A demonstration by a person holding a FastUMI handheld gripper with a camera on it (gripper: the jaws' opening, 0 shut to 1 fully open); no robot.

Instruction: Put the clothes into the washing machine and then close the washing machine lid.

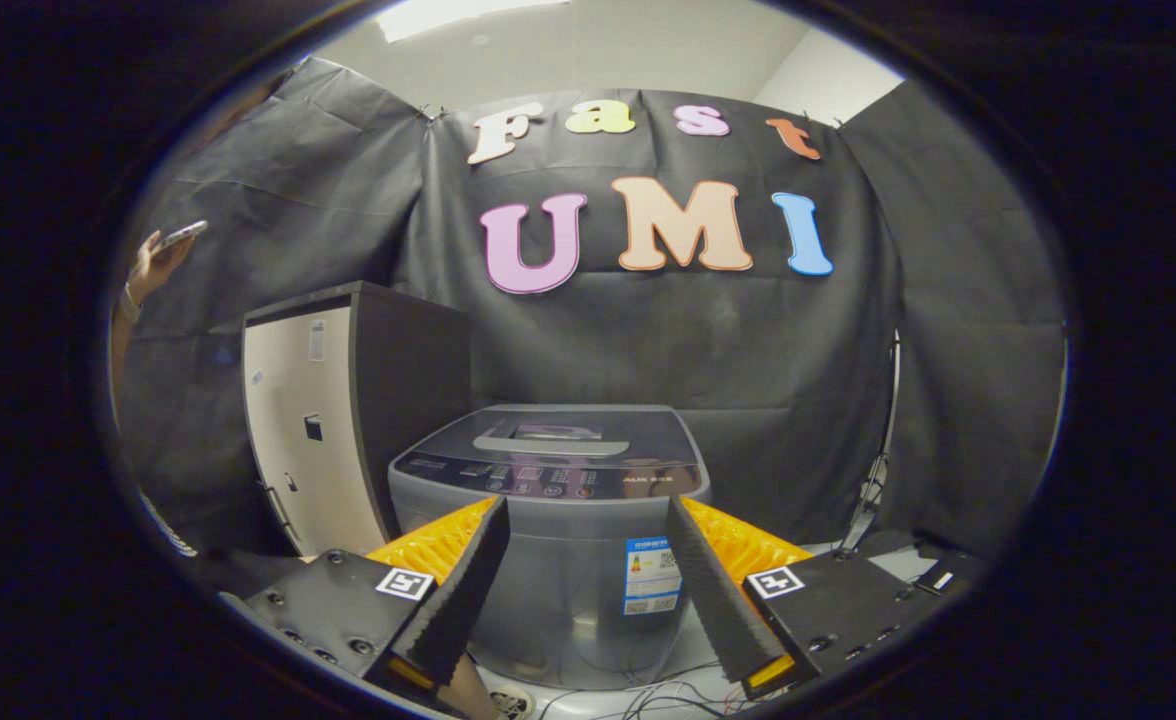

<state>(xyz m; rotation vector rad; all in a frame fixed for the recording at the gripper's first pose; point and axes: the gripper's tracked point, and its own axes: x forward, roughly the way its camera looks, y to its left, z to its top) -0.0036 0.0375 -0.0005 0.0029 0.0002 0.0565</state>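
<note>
A grey top-loading washing machine (558,520) stands on the floor straight ahead of the fingers. Its lid (548,432) lies flat and shut, with a handle at the front and a control panel below it. My gripper (588,505) is open, and its two fingers frame the machine's front with nothing between them. It hovers some way short of the machine, a little below lid height.
A tall cabinet (333,415) with a pale door stands left of the machine. At the far left a person's hand (153,265) holds up a phone. Cables (648,695) lie on the floor under the machine's front. A stand leg (873,490) rises at the right.
</note>
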